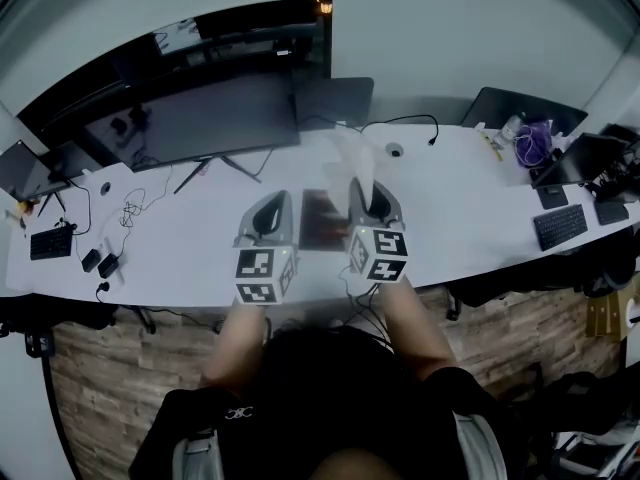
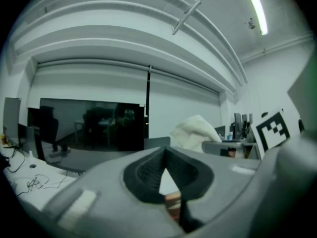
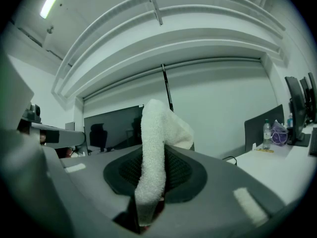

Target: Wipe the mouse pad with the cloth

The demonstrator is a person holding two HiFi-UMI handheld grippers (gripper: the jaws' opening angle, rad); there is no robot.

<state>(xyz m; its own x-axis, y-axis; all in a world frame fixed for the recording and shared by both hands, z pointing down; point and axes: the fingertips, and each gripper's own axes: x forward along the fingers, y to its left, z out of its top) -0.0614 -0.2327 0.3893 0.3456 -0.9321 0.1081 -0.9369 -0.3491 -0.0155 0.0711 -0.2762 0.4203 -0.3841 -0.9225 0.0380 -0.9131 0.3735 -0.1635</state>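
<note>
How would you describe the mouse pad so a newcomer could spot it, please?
On the long white desk, in front of the big dark monitor, look between the left claw and the right claw. The mouse pad lies flat there: a dark reddish rectangle, unlike the white cloth standing up from the right claw.

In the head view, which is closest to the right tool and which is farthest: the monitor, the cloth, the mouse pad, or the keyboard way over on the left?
1. Cloth: pinched in the right tool itself.
2. Mouse pad: on the desk, just left of that tool.
3. Monitor: farther back, to the left.
4. Keyboard: at the desk's far left end.
</note>
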